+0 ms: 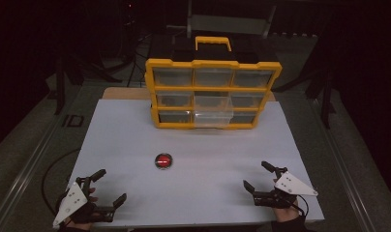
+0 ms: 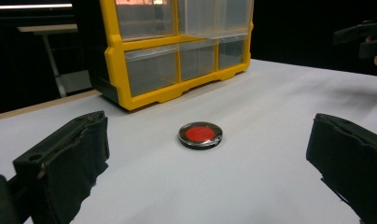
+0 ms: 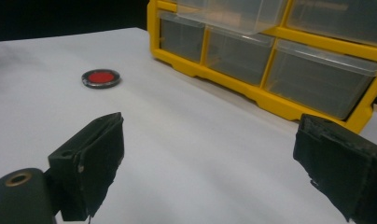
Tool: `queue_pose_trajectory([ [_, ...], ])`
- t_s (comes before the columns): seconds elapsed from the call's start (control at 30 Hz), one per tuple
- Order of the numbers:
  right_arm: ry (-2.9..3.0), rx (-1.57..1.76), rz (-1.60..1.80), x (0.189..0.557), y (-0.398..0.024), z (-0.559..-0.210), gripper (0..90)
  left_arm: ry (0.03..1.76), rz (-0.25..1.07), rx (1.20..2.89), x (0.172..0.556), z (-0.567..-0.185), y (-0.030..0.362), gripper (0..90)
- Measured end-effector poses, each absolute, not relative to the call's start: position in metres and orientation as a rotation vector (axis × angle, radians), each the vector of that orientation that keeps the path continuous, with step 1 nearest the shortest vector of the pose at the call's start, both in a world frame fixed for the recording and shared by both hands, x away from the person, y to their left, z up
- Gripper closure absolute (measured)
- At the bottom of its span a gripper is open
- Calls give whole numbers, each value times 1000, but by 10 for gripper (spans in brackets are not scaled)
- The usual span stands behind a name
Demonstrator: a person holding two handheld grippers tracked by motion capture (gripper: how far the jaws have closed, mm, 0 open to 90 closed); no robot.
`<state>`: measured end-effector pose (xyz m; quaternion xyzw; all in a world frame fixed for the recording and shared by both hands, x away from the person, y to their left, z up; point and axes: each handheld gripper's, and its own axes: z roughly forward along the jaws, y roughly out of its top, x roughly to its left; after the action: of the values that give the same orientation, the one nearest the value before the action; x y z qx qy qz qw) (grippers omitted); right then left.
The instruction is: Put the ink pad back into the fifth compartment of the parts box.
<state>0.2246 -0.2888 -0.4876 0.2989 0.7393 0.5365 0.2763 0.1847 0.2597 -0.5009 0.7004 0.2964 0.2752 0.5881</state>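
Meanwhile, both the left gripper (image 1: 105, 187) and right gripper (image 1: 257, 175) are resting with jaws spread wide, empty, flanking a red disc (image 1: 163, 161) lying before the yellow drawer organizer (image 1: 213, 93).

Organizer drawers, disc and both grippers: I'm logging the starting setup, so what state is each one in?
Yellow drawer organizer: upright at the table's far side.
Middle drawer: pulled out; the other drawers are shut.
Red disc: lying flat, untouched.
Left gripper: open, empty.
Right gripper: open, empty.
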Motion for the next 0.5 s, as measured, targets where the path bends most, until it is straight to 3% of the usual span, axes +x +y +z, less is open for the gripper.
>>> queue_pose_trajectory([
  [0.5,2004,780,1440,221,-284,-482,81,682,626,1654,185,-500,257,1],
])
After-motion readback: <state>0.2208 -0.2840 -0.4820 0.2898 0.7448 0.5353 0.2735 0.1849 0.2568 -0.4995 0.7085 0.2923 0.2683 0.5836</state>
